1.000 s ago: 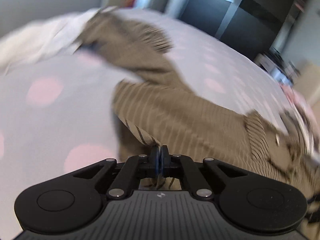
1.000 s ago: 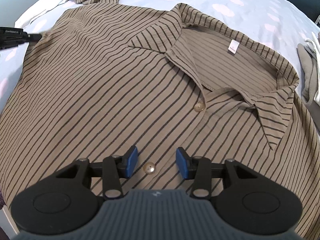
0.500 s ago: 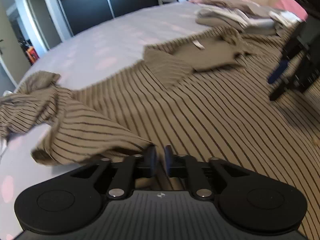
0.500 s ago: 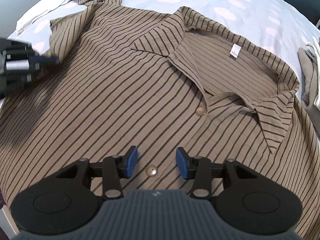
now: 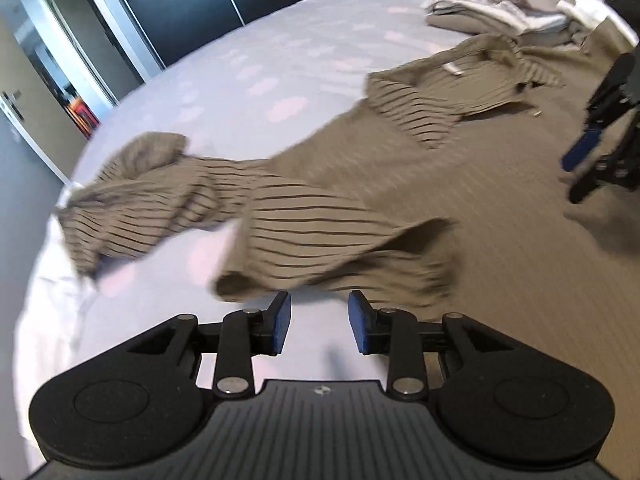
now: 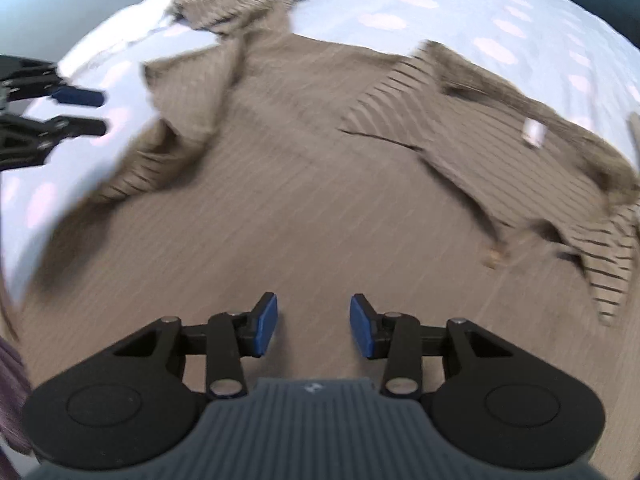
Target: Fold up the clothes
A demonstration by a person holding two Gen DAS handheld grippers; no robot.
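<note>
Left wrist view: at the far left, ahead of the left gripper [image 5: 319,322], the crumpled end of a sleeve [image 5: 132,200] of the brown, dark-striped, button-front cotton shirt [image 5: 500,240] is seen on the lilac bedsheet with pale pink blotches [image 5: 240,68]. The left gripper is held released, its blue pads apart with nothing between them. A rumpled fold of the sleeve lies just ahead of the pads, not touching them as far as can be told. The sleeve's long axis runs from ahead-left of this claw across to the right, where it joins the shirt body. The collar [image 5: 452,92] lies farther ahead and to the right, and a stack of folded grey and white garments [image 5: 492,16] is seen beyond it. At the far right edge the right gripper [image 5: 592,164] is seen over the shirt body.

In the right wrist view the right gripper [image 6: 313,326] is likewise released and empty, held over the flat shirt front [image 6: 320,208]; the sleeve lies well ahead and to its left, close by the left gripper [image 6: 86,114].

The sleeve is judged to be the part the coming move turns on, and the left gripper is plainly the nearer; the shirt lies spread, not folded.

A small white label [image 6: 534,136] is sewn inside the collar, ahead-right of the right claw; no writing can be read on it, as the frames are blurred.
</note>
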